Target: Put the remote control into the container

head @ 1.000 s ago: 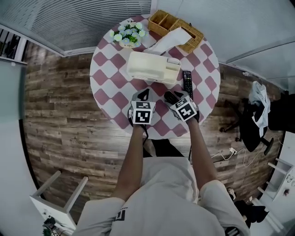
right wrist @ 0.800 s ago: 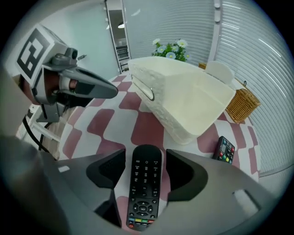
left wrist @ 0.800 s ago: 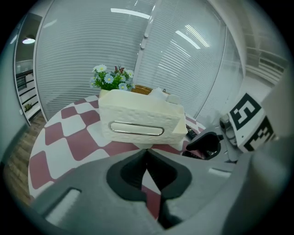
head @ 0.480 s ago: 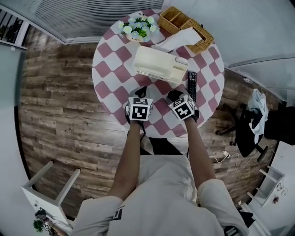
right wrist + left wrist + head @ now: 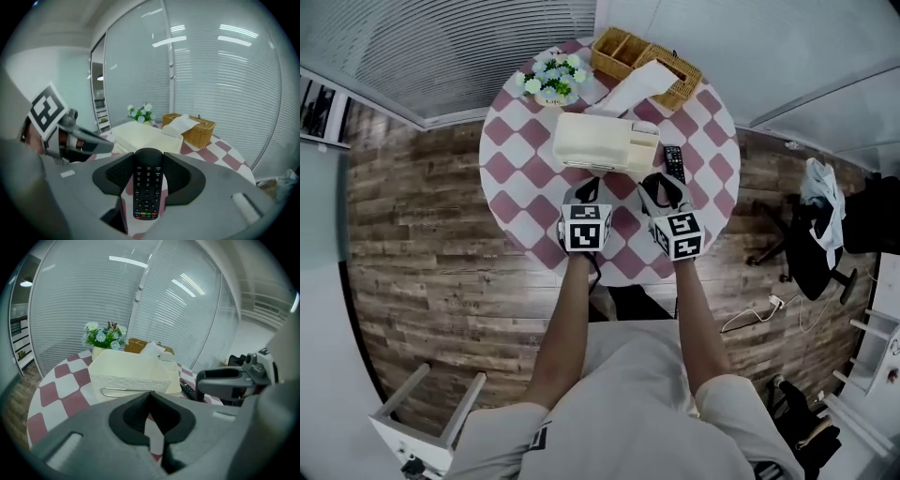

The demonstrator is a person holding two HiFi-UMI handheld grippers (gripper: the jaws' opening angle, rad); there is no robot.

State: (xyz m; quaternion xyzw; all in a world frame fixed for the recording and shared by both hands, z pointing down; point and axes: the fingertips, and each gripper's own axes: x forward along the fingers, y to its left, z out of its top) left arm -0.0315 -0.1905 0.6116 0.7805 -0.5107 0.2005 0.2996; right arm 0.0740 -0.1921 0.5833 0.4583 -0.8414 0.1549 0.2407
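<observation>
The black remote control [image 5: 146, 190] sits between the pads of my right gripper [image 5: 148, 158], whose jaws have just been closing; they press on its long sides and hold it above the checked table. In the head view the remote control [image 5: 673, 160] sticks out ahead of the right gripper [image 5: 666, 187], just right of the cream container [image 5: 605, 142]. That open-topped container [image 5: 131, 373] stands right in front of my left gripper [image 5: 150, 397], which is shut on nothing and hovers beside the right one.
A round table with a red and white checked cloth [image 5: 511, 164] carries everything. At its far side stand a wicker basket [image 5: 623, 52] with white tissue [image 5: 633, 86] and a small pot of flowers [image 5: 548, 80]. Wooden floor surrounds the table.
The remote lay on the table beside the container; now the right gripper has closed on it and raised it. The left gripper has stayed about where it was.
</observation>
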